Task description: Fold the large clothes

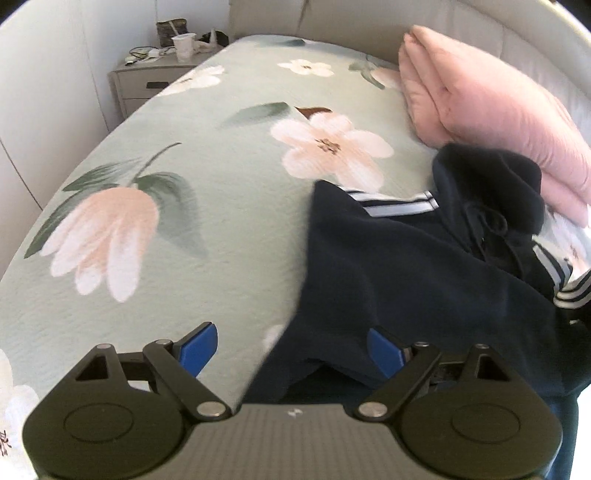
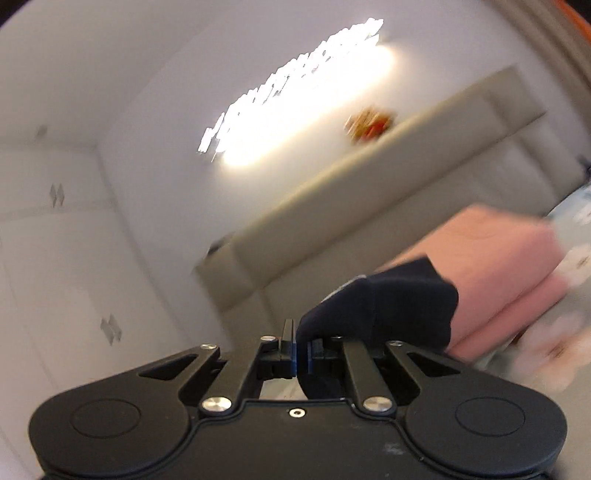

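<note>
A bedroom: a bed (image 1: pixel 229 206) with a pale green floral cover, a padded headboard (image 1: pixel 480 33) behind it. The left gripper (image 1: pixel 291 350) hangs low over the bed with its jaws wide apart, holding nothing, the edge of one navy hoodie (image 1: pixel 399 273) lying between them. The right gripper (image 2: pixel 301 356) is tilted up toward the wall, its jaws pinched together on a fold of the same hoodie (image 2: pixel 384 306). The garment is spread across the bed's right side, hood toward one folded pink quilt (image 1: pixel 491 114). Further off, one nightstand (image 1: pixel 147 81) carries one white cup (image 1: pixel 183 46), contents not visible, among small clutter.
</note>
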`<state>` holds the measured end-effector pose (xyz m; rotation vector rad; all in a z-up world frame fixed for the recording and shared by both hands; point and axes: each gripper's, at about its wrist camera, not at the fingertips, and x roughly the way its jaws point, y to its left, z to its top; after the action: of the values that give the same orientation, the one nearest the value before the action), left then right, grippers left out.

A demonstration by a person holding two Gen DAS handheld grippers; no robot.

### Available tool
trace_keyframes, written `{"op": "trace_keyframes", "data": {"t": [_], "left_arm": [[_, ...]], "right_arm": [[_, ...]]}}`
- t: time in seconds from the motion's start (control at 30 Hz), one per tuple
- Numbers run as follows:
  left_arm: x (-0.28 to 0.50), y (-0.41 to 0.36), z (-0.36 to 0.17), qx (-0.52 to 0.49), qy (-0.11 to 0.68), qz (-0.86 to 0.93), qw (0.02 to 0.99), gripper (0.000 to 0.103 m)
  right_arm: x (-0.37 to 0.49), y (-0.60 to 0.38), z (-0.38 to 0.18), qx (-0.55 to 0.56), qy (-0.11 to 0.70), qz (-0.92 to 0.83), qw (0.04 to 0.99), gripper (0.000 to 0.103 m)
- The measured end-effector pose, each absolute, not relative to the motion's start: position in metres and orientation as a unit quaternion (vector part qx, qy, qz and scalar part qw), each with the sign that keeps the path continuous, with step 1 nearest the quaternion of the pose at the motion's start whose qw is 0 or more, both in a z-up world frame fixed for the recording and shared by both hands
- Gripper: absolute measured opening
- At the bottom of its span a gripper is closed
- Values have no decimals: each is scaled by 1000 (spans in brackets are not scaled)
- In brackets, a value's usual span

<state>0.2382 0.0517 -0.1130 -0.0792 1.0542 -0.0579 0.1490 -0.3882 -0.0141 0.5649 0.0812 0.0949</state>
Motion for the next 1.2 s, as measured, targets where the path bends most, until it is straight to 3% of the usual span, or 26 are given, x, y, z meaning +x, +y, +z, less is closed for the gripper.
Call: {"op": "trace_keyframes", "data": {"t": [0.27, 0.43, 0.5, 0.57, 0.6, 0.67, 0.7, 0.8, 1.07, 1.2], "left_arm": [[236, 98, -116, -68, 497, -28, 864, 90], [238, 108, -127, -69, 503, -19, 861, 90], [240, 108, -132, -77, 508, -21, 857, 90], [243, 106, -137, -82, 513, -25, 854, 90], [243, 105, -138, -84, 514, -26, 853, 90], [243, 102, -140, -84, 512, -31, 854, 90], [244, 101, -141, -83, 511, -31, 855, 90], [247, 99, -142, -91, 511, -34, 854, 90], [252, 110, -133, -99, 498, -24, 861, 90], [251, 114, -132, -112, 496, -41, 860, 90]], "right_arm": [[211, -228, -137, 165, 200, 91, 962, 8], [216, -195, -211, 205, 311, 106, 922, 12], [219, -193, -227, 198, 337, 122, 912, 23], [219, -192, -238, 190, 378, 140, 895, 46], [220, -200, -238, 195, 386, 151, 889, 50], [211, -214, -233, 213, 373, 162, 889, 79], [206, -221, -227, 224, 358, 156, 893, 83], [209, -227, -224, 253, 334, 147, 896, 83], [234, -196, -241, 266, 410, 219, 844, 81], [239, -197, -233, 299, 397, 250, 831, 81]]}}
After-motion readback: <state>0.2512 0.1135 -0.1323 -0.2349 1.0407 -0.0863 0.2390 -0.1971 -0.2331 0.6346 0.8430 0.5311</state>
